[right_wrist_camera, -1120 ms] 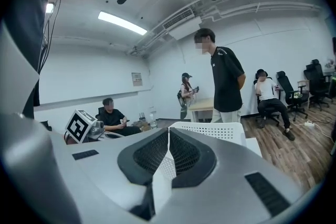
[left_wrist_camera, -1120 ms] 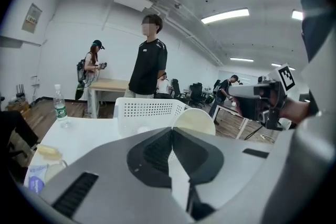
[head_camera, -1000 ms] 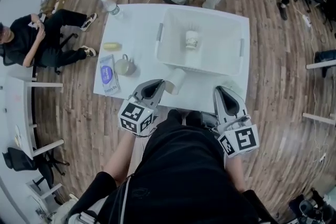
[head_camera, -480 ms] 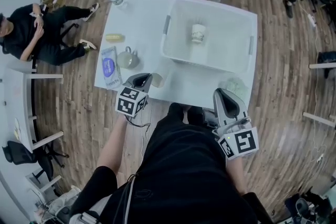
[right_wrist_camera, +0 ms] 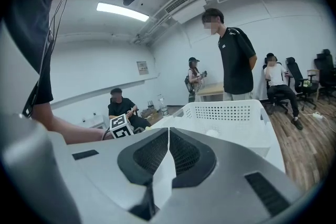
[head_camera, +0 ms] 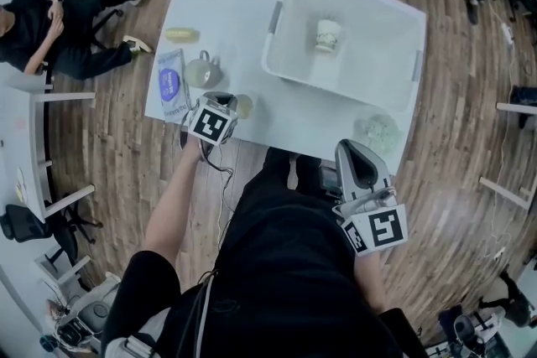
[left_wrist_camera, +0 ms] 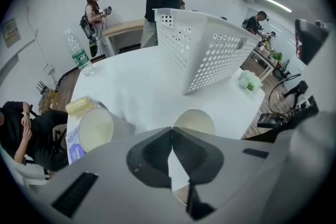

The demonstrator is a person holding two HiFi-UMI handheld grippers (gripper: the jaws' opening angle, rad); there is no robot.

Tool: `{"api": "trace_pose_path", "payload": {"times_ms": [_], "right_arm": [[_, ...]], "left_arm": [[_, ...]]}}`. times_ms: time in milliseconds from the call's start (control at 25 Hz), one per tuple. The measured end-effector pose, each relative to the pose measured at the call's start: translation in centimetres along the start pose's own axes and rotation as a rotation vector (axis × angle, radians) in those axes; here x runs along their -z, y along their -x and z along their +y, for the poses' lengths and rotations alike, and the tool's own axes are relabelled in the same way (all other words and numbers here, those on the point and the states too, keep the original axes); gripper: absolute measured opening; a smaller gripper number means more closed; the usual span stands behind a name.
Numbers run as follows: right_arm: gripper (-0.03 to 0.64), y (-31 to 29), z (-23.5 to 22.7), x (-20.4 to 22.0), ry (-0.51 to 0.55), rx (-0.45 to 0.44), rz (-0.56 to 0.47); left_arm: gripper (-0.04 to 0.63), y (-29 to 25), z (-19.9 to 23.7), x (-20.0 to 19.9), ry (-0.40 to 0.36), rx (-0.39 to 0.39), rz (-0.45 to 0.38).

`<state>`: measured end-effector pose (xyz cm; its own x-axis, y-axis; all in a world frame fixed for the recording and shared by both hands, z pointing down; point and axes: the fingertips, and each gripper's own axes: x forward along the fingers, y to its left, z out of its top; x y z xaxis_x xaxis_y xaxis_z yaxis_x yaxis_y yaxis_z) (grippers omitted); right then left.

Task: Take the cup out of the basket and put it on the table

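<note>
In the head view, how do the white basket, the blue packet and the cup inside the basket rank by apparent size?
Largest to smallest:
1. white basket
2. blue packet
3. cup, standing inside the basket
No two look alike in size.

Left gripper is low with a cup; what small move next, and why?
Probably open the jaws of the left gripper: they pinch the rim of the cup, which seems to stand upright on the table, outside the basket.

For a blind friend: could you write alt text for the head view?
Seen from above, a person at a white table holds a paper cup in the left gripper at the near edge. The right gripper hangs by their waist; a second cup stands in a white basket.
</note>
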<state>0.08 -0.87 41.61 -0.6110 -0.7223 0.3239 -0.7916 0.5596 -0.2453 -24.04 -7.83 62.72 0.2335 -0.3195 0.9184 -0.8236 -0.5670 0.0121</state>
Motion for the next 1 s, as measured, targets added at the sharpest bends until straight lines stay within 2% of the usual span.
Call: {"api": "trace_pose_path", "payload": {"times_ms": [200,480,680,880,1000], "right_arm": [[0.026,-1.2,1.1,1.4,-0.015,-0.045,0.011],[0.026,-2.1,0.7,3.3,-0.064,-0.061,0.02],[0.026,-1.3,0.3,3.6,-0.074,-0.059,0.017],[0.026,-0.7,0.0,3.9,-0.085,-0.05,0.012],[0.026,-0.7,-0.1,4.0,-0.088,-0.052,0.013]], "left_arm": [[0.012,-1.2,1.8,0.3,0.05,-0.037,0.039],[0.014,-3.2,2.0,1.8,0.202,0.05,0.123],[0.014,-2.7,2.7,1.9,0.253,0.054,0.11],[0.018,-2.8,2.8,2.0,0.27,0.033,0.094],[0.09,-2.8,2.9,1.9,0.29,0.036,0.076]]}}
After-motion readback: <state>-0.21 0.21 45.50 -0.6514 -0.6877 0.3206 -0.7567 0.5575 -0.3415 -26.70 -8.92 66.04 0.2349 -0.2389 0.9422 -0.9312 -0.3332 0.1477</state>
